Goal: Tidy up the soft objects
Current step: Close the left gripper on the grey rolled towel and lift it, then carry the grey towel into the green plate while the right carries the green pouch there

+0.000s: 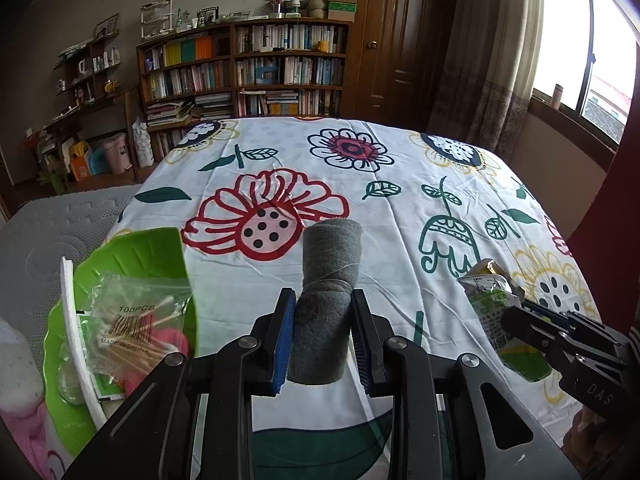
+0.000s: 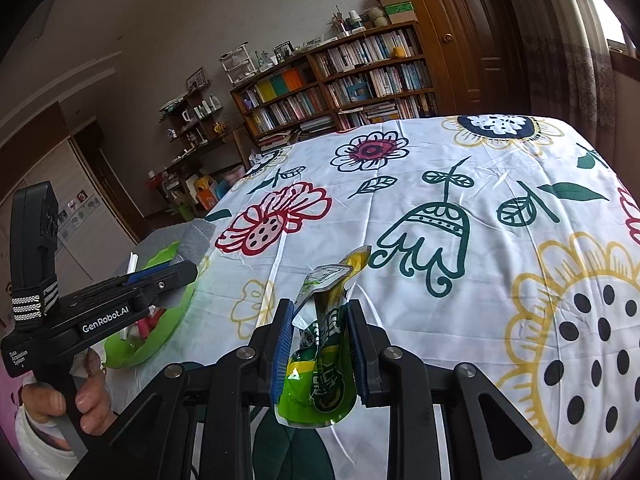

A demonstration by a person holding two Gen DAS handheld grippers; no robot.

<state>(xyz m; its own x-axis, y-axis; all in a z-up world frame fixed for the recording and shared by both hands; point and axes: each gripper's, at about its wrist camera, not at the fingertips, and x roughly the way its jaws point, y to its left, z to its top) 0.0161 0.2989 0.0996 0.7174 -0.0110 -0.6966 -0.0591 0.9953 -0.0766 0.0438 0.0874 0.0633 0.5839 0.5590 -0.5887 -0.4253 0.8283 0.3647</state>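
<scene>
My left gripper is shut on a rolled grey felt cloth that stands up between the blue pads, lifted above the flowered bedsheet. My right gripper is shut on a crumpled green and yellow snack pouch, also held off the sheet. In the left wrist view the right gripper and its snack pouch show at the right. In the right wrist view the left gripper with the grey cloth hovers over a green bowl.
The green bowl at the left holds a bag of cotton swabs, a white strip and something pink. A grey mattress lies beyond it. A bookshelf, a door and a window stand behind. A hand grips the left handle.
</scene>
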